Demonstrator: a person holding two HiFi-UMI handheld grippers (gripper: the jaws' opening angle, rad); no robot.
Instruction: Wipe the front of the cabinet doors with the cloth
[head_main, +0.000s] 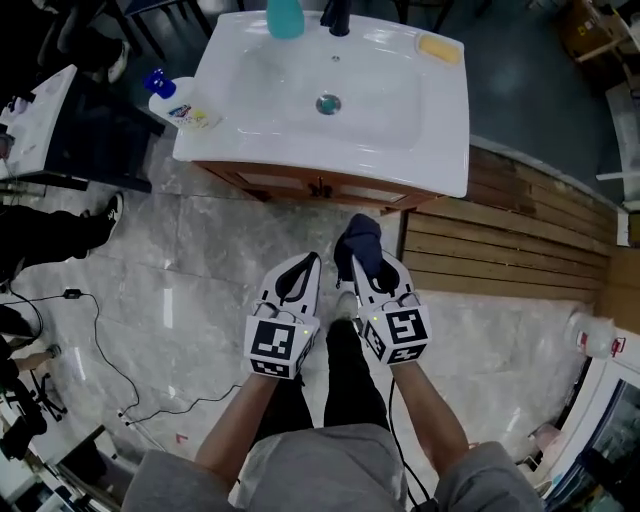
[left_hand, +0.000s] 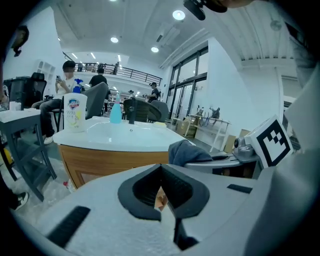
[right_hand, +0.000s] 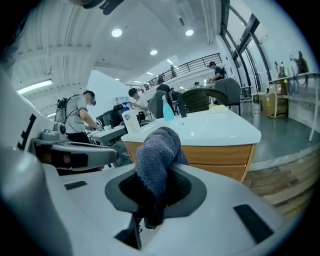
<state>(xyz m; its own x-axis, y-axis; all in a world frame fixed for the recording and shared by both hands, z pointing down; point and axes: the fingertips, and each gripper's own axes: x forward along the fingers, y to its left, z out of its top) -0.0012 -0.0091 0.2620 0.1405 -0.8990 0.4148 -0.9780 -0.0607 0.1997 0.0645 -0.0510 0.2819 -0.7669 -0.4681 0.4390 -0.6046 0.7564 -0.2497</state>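
- Right claw (right_hand: 152, 197): jaws closed on a dark blue-grey terry cloth (right_hand: 157, 147). The cloth is bunched and stands proud of the tips, presumably so that fabric rather than plastic meets the wood.
- Left claw (left_hand: 161, 192): jaws together, nothing between them. It is held level beside the right claw and appears idle.
- Brown wooden cabinet doors (head_main: 318, 187): set beneath the white ceramic basin worktop (head_main: 440, 130). They are ahead of both claws and apart from the cloth, so wiping is judged not yet begun.
- White plastic bottle with blue cap (head_main: 178, 103): stands at the worktop's left edge. Its label shows a blue-and-red emblem, with wording too small to read.
- Black-and-white square markers (head_main: 277, 343): patterns only, no text.
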